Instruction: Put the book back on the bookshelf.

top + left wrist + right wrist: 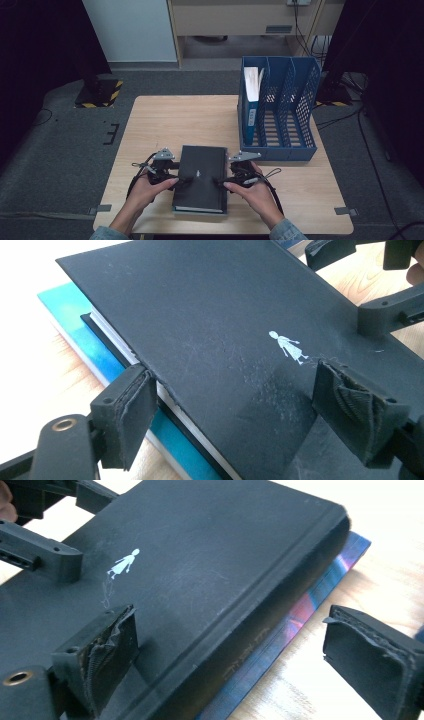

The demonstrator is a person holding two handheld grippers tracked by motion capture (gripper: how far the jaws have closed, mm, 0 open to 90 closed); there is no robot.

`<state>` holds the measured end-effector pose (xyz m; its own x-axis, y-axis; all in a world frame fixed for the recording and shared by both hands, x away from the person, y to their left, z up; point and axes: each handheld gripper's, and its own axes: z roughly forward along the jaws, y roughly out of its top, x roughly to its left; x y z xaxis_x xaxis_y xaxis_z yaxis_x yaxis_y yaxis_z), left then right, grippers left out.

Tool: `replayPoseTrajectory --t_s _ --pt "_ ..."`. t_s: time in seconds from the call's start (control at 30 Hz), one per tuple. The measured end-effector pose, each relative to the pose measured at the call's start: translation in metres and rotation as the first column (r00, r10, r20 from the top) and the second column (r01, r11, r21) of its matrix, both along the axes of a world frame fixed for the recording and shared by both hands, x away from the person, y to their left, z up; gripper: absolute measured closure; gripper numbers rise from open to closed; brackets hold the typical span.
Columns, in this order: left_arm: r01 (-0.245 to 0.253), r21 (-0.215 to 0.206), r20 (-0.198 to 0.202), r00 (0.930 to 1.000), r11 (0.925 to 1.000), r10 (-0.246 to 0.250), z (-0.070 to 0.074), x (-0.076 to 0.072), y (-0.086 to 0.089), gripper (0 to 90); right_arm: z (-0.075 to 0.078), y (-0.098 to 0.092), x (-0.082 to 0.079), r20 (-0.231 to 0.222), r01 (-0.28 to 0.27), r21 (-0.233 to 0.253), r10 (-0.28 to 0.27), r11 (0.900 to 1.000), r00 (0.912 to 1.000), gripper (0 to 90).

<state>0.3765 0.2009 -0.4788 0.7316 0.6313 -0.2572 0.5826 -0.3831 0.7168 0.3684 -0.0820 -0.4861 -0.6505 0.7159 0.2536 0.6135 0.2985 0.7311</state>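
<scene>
A black hardcover book (200, 172) with a small white figure on its cover lies near the table's front edge, on top of a thinner blue book (75, 325). My left gripper (170, 176) is at its left long edge. In the left gripper view it (240, 412) stands open, one pad beside the page edge, the other over the black cover (210, 325). My right gripper (227, 178) is at the spine side. It (235, 665) is open, one pad on the cover (200, 565), the other above the table past the blue book (320, 595).
A blue perforated file rack (300, 90) stands at the back right of the wooden table (165, 120), with a blue binder (251, 107) upright in its leftmost slot. Bare wood lies left of and behind the books. Cables and stand bases sit on the floor around the table.
</scene>
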Motion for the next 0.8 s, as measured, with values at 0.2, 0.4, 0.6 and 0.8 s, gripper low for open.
replayPoseTrajectory --t_s 0.2,0.4,0.6,0.8 --pt "0.024 0.006 0.001 0.9997 0.9997 -0.024 0.0 0.006 -0.007 17.8 -0.009 -0.004 0.007 -0.067 -0.009 0.065 0.014 0.998 0.9976 2.7" --pt "0.029 0.008 0.001 0.9996 0.9996 -0.029 0.0 0.008 -0.01 17.8 -0.013 -0.004 0.012 -0.105 -0.011 0.105 0.022 0.994 0.9942 1.5" --pt "0.034 0.006 -0.008 0.9994 0.9994 -0.034 0.0 0.01 -0.01 17.7 -0.021 -0.007 0.018 -0.163 -0.011 0.165 0.038 0.986 0.9858 0.1" --pt "0.037 0.0 -0.008 0.9993 0.9993 -0.037 -0.001 0.011 -0.009 17.4 -0.03 -0.01 0.025 -0.227 -0.001 0.233 0.056 0.973 0.9724 0.2"
